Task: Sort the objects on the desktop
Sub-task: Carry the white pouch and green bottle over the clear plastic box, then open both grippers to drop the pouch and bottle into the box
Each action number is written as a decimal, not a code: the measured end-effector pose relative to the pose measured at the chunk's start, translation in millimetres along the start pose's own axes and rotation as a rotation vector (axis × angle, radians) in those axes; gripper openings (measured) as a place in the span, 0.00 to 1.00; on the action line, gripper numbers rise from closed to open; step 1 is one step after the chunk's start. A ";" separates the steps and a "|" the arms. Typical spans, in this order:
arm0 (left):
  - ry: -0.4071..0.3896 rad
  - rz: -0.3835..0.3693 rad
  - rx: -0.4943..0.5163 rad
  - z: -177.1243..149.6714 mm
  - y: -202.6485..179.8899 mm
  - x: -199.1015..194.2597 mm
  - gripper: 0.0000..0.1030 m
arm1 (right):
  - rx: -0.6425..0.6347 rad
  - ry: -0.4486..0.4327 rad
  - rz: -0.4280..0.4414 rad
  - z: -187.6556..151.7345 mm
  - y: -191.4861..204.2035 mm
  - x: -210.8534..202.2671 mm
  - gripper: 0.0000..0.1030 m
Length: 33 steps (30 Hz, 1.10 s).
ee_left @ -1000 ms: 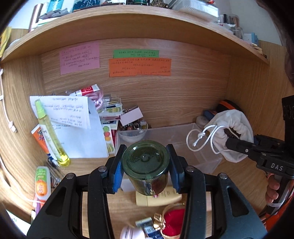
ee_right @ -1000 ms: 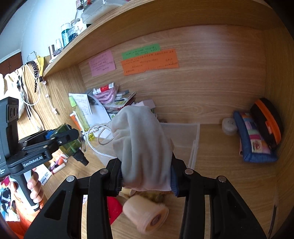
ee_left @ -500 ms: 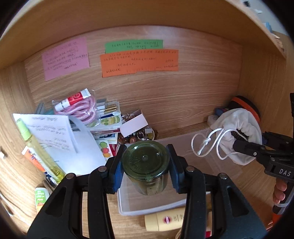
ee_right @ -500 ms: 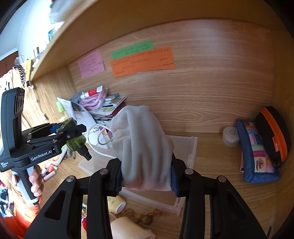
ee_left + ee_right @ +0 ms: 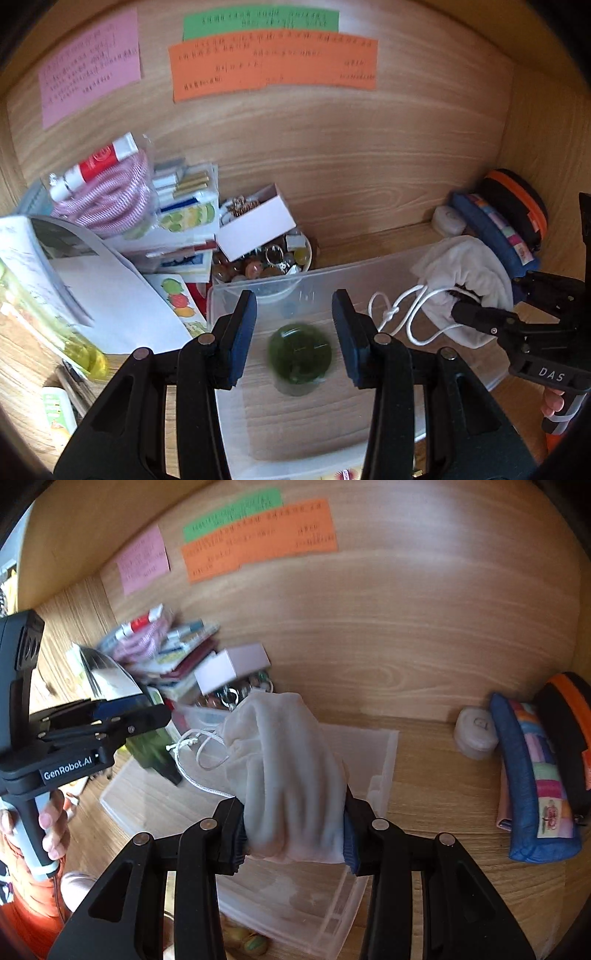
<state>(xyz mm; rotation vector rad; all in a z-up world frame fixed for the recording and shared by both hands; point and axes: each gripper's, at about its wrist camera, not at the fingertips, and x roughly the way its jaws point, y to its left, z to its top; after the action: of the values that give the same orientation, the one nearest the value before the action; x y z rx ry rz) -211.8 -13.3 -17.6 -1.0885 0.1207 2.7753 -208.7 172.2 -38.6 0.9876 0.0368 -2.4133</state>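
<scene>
My left gripper (image 5: 294, 334) is open above a clear plastic bin (image 5: 388, 413). A dark green jar (image 5: 299, 356) is blurred below its jaws, apart from them, inside the bin; it also shows in the right wrist view (image 5: 153, 751). My right gripper (image 5: 293, 830) is shut on a white drawstring pouch (image 5: 288, 771) and holds it over the bin (image 5: 373, 775). The pouch (image 5: 465, 280) and its cord show at the right of the left wrist view.
A pile of papers, a pink cable, boxes and a bowl of trinkets (image 5: 266, 258) stands behind the bin at the left. A blue pencil case (image 5: 532, 775), an orange-black case (image 5: 569, 731) and a small white case (image 5: 474, 733) lie at the right. Coloured notes (image 5: 273, 62) hang on the back wall.
My left gripper moved forward over the bin, opened and let go of the green jar, which drops into the bin. My right gripper moved forward with the pouch.
</scene>
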 end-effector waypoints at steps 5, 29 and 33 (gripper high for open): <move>0.036 -0.006 -0.010 -1.9 4.4 14.3 0.41 | -0.037 0.059 -0.019 0.5 2.1 18.5 0.36; 0.039 -0.014 0.013 -3.7 2.0 13.6 0.65 | -0.249 0.084 -0.128 -10.6 33.3 37.4 0.59; 0.032 -0.022 0.010 -2.5 3.4 8.9 0.66 | -0.266 0.039 -0.146 -7.2 36.5 22.6 0.69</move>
<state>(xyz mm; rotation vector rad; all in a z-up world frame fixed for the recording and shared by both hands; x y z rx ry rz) -217.2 -15.9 -25.4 -1.1250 0.1256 2.7360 -199.9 131.9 -52.6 0.9351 0.4462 -2.4382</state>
